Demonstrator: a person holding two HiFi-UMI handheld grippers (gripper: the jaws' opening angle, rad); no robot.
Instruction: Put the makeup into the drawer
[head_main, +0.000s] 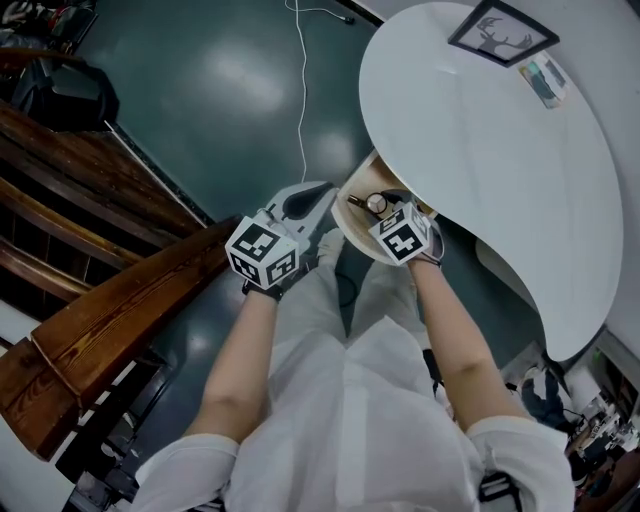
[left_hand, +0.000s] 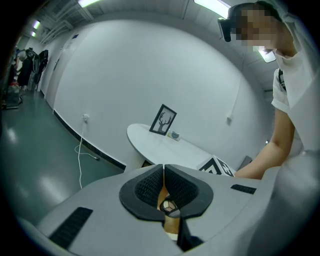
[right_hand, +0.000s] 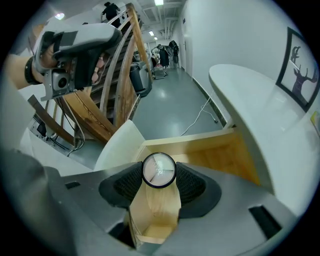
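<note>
A round black-rimmed makeup compact (right_hand: 159, 170) sits clamped between the pads of my right gripper (right_hand: 159, 172). It hangs over the open wooden drawer (right_hand: 220, 150) under the white table (head_main: 480, 150). From the head view the compact (head_main: 376, 203) and right gripper (head_main: 382, 207) are above the drawer's rim (head_main: 352, 232). My left gripper (head_main: 322, 192) hovers just left of the drawer, its jaws touching and empty (left_hand: 163, 167). Below its pads, the compact (left_hand: 169, 205) and drawer wood show.
A framed deer picture (head_main: 503, 33) and a small flat item (head_main: 545, 80) stand on the table's far side. A white cable (head_main: 302, 90) runs across the green floor. Wooden stair rails (head_main: 100, 300) lie to the left. The drawer's white front (right_hand: 117, 142) faces me.
</note>
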